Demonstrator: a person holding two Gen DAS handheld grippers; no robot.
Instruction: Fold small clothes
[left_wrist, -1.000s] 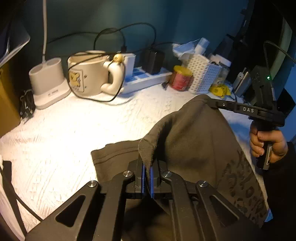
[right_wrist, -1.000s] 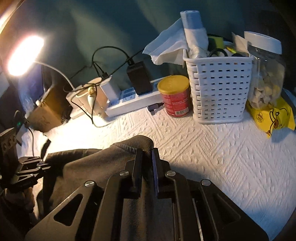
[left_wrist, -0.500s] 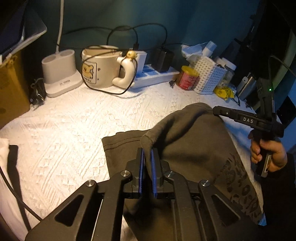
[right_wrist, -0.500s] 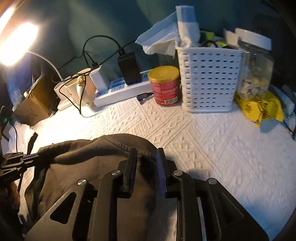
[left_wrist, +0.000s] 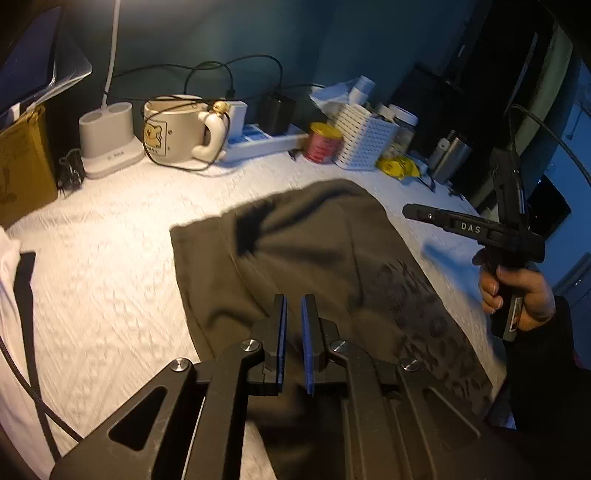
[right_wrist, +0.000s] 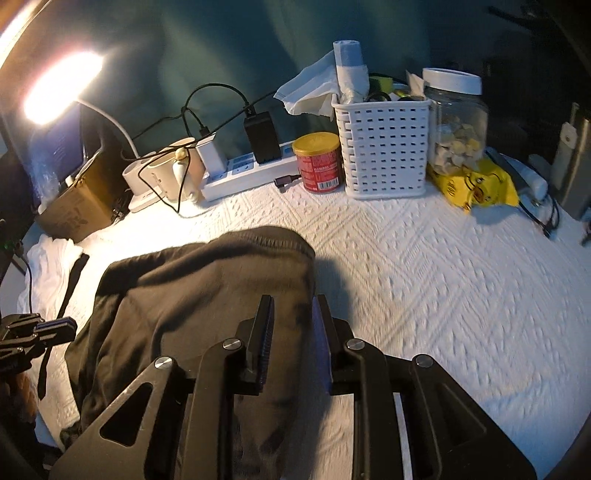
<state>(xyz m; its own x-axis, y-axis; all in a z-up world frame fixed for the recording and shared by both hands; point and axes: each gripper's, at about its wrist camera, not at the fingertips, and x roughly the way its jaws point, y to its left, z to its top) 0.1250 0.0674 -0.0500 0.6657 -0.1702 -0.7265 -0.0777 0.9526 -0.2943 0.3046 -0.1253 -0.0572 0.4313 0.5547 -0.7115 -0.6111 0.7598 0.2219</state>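
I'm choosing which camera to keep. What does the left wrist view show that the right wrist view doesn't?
Only the left wrist view: the hand on the right gripper, and the dark print on the garment. Only the right wrist view: the lit lamp head, the clear jar and the full yellow packet. Both: the garment lying released, the mug, power strip, red can and white basket.

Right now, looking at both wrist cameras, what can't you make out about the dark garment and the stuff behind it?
- Dark garment, left wrist view: its near edge is hidden behind the left gripper; the printed graphic is motion-blurred, unreadable.
- Same garment, right wrist view: near part hidden by the right gripper.
- Red can: label text too small.
- White basket: contents mostly hidden by its wall.
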